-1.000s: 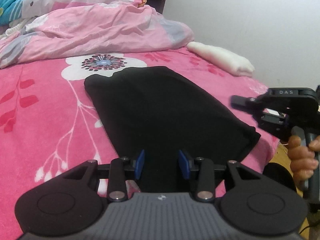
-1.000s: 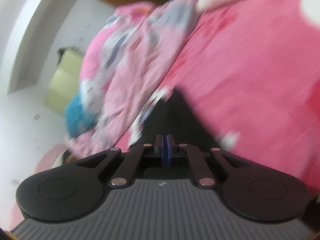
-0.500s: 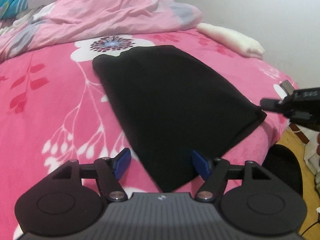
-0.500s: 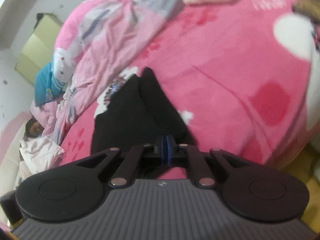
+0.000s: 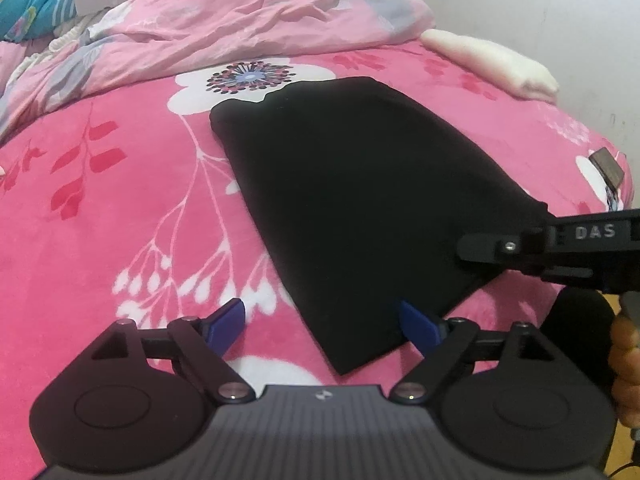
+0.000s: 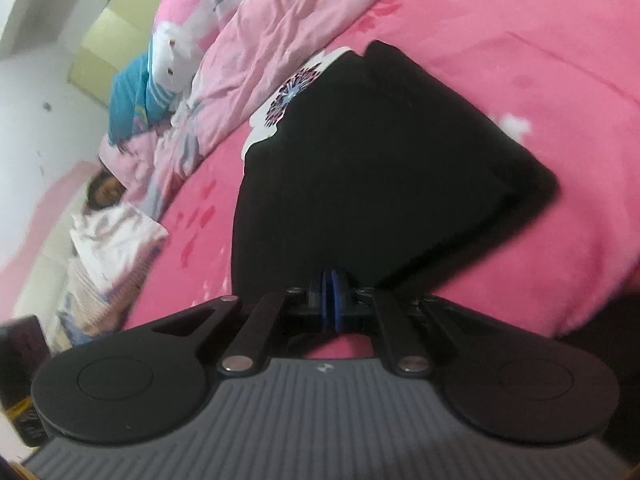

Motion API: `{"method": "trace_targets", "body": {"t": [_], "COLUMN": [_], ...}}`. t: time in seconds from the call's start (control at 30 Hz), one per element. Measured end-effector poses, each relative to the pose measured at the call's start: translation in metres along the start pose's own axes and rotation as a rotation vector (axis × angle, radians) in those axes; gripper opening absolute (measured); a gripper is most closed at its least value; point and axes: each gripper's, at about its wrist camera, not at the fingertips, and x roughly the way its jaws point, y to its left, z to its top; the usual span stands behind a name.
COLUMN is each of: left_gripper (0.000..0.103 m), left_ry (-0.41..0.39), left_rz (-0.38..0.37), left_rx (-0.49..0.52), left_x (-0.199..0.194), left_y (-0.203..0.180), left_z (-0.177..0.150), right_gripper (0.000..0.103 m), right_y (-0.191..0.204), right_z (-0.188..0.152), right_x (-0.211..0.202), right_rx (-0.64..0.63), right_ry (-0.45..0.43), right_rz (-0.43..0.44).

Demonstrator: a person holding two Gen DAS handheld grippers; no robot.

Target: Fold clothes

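A black garment (image 5: 360, 200) lies folded flat on the pink floral bed cover (image 5: 120, 208). My left gripper (image 5: 322, 325) hovers at its near corner with the jaws opening wide. The corner lies between the blue pads (image 5: 228, 322), which do not press on it. My right gripper (image 5: 520, 246) reaches in from the right over the garment's right corner, with a hand (image 5: 624, 360) on its handle. In the right wrist view that gripper (image 6: 330, 300) is shut, pads together at the near edge of the garment (image 6: 380, 168). I see no cloth between them.
A crumpled pink duvet (image 5: 248, 20) is heaped at the back, with a white folded cloth (image 5: 492, 60) at the back right. The bed's edge drops off on the right, near a small dark object (image 5: 608, 166). A person (image 6: 104, 192) lies at the far side.
The left jaws have spread wide off the garment's near edge, and that view has tipped down. The right gripper has swung in over the garment's right corner, still shut.
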Motion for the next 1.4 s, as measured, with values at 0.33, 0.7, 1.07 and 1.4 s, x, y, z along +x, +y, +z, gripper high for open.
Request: {"method": "trace_targets", "body": {"t": [0.33,0.7,1.07,1.4], "left_gripper": [0.091,0.093,0.097,0.072], "left_ry": [0.007,-0.023,-0.218,-0.166], "left_rz": [0.033,0.009,-0.087,-0.231], "left_rx": [-0.013,-0.043,-0.231,-0.436], "left_x": [0.001,-0.007,-0.021,0.039], "left_y": [-0.003,0.009,0.056,0.107], "left_z": [-0.003,-0.013,-0.003,0.033], "right_gripper": [0.002,0.007,0.062,0.078], "right_y": [0.0,0.011,0.014,-0.063], "right_z": [-0.006,-0.019,-0.003,0.109], "right_x": [-0.01,-0.014,-0.061,-0.007], "right_rx": [-0.007,-0.129,-0.172,-0.039], "right_ry": [-0.007,0.051,-0.097,-0.026], "right_rz": [-0.02,-0.066,0.1,0.113]}}
